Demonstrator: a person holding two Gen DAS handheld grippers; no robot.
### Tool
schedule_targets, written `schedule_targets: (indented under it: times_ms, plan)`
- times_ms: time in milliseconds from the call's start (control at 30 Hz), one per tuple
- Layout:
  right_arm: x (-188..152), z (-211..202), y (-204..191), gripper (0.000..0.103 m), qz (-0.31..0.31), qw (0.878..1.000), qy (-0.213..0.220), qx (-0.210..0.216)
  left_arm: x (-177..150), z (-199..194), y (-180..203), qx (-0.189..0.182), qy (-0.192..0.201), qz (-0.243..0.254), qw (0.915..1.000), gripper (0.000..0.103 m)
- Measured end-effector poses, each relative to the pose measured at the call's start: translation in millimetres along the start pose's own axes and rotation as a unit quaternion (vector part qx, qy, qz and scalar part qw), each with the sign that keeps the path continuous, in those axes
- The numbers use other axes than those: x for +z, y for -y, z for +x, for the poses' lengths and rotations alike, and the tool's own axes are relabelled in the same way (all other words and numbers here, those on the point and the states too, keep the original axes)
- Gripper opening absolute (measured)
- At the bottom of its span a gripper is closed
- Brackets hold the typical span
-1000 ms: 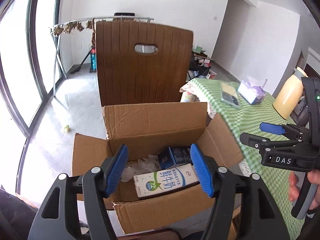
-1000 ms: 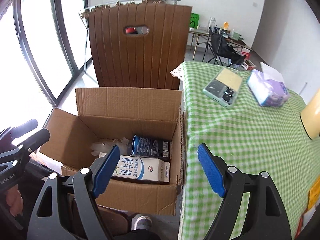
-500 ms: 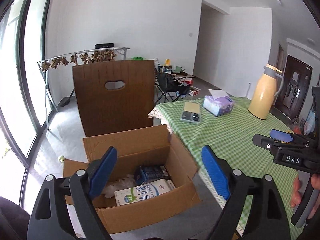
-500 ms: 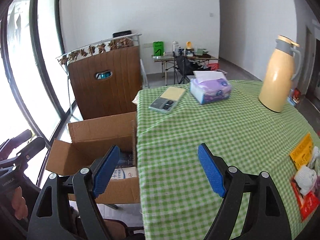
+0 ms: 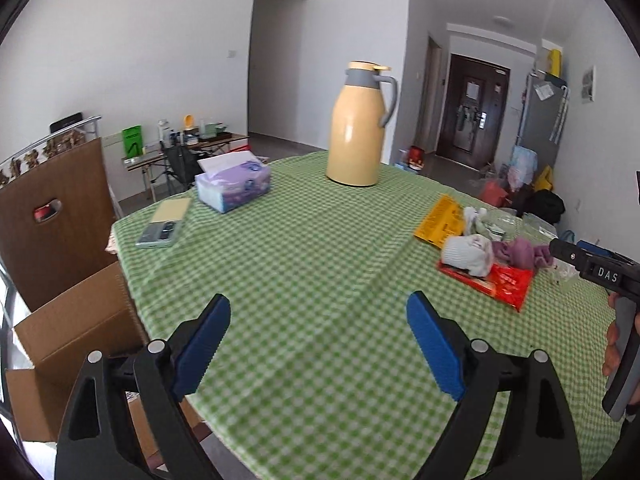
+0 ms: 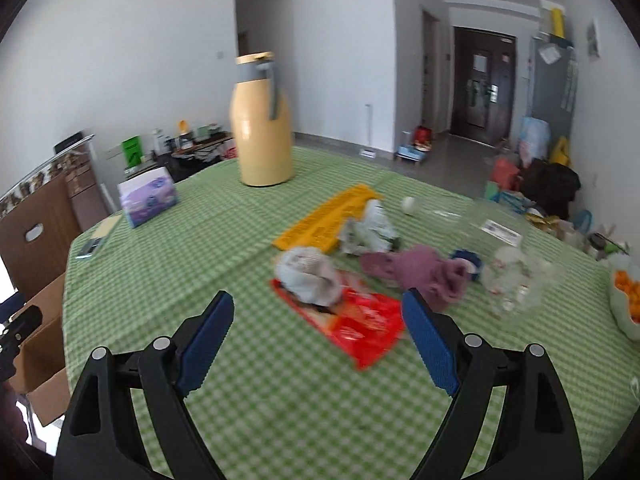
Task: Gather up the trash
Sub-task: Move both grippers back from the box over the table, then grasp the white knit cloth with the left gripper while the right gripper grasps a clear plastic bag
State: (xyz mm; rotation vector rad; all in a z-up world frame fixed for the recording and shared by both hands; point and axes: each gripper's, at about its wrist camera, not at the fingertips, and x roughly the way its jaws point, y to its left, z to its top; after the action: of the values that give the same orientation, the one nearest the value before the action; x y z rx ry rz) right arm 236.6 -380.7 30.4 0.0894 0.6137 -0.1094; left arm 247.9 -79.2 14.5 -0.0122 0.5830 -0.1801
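Observation:
My left gripper (image 5: 319, 340) hangs open and empty over the green checked tablecloth (image 5: 304, 264). The trash pile lies ahead to its right: a yellow packet (image 5: 438, 216), a white crumpled wad (image 5: 466, 252), a red wrapper (image 5: 496, 282) and a purple cloth (image 5: 520, 250). My right gripper (image 6: 318, 340) is just short of the red wrapper (image 6: 352, 320); its jaws are opening with nothing between them. The white wad (image 6: 308, 272) rests on the wrapper, with the purple cloth (image 6: 420, 272), crumpled paper (image 6: 368, 228) and clear plastic (image 6: 516, 280) behind. The open cardboard box (image 5: 60, 340) stands off the table's left edge.
A yellow thermos jug (image 5: 360, 124), a tissue box (image 5: 232, 184), a phone (image 5: 158, 234) and a notepad (image 5: 173, 210) sit on the table's far side. A bowl of oranges (image 6: 626, 300) is at the right edge. A brown chair (image 5: 52, 216) stands behind the box.
Both grippers swung right, from above the cardboard box to over the table. The box slid to the left edge of both views. The left jaws spread wider.

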Motion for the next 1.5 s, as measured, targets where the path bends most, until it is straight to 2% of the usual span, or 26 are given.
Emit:
schedule_targets:
  times_ms: [100,267,500,700,900,933,1067,1100,1133,1233,1333,1400,1467,1500]
  plan:
    - [-10.0,-3.5,67.3,0.082,0.054,0.997,-0.011,-0.049,-0.5,12.3,29.8,-0.022,-0.009,0.013,0.9996,0.088]
    - [-25.5,-2.4,145.2,0.082,0.131,0.987,-0.021,-0.091,-2.8,31.8,57.3,-0.04,-0.022,0.03,0.9985,0.089]
    - [-21.6,8.6,208.2,0.082,0.175,0.977,-0.018,-0.119,8.7,55.5,83.1,-0.047,-0.03,0.051,0.9971,0.089]
    - [-8.9,44.9,277.9,0.082,0.257,0.958,-0.021,-0.13,30.2,86.1,124.3,-0.07,-0.028,0.09,0.993,0.091]
    - [12.6,96.3,309.1,0.078,0.254,0.957,-0.054,-0.13,43.6,130.8,163.2,-0.09,-0.041,0.127,0.987,0.093]
    - [14.1,108.4,312.0,0.075,0.245,0.958,-0.067,-0.133,44.3,140.5,169.5,-0.093,-0.05,0.129,0.986,0.093]
    - [3.4,142.0,321.0,0.048,0.246,0.956,-0.1,-0.125,40.6,173.3,190.8,-0.109,-0.076,0.144,0.9807,0.093]
    - [-2.0,147.7,321.0,0.046,0.245,0.955,-0.108,-0.123,38.2,181.0,197.2,-0.109,-0.08,0.151,0.9793,0.093]
    - [-8.5,152.4,322.9,0.04,0.249,0.955,-0.112,-0.114,36.7,187.4,201.6,-0.107,-0.083,0.156,0.9784,0.093]
    - [-16.3,149.0,319.1,0.019,0.242,0.956,-0.095,-0.134,31.8,208.8,216.9,-0.103,-0.092,0.176,0.9747,0.093]
    - [-15.3,142.1,318.2,0.014,0.237,0.957,-0.091,-0.142,30.2,227.7,226.6,-0.083,-0.097,0.183,0.9748,0.093]
    - [-12.4,127.9,319.8,0.013,0.24,0.956,-0.073,-0.15,31.3,237.7,229.4,-0.078,-0.102,0.171,0.9767,0.082]
    - [-5.5,113.0,324.6,0.012,0.246,0.955,-0.049,-0.158,33.2,241.5,229.6,-0.084,-0.109,0.161,0.9772,0.045]
    - [-2.1,105.0,325.9,0.013,0.247,0.955,-0.037,-0.159,34.0,241.8,230.9,-0.082,-0.115,0.16,0.9771,0.044]
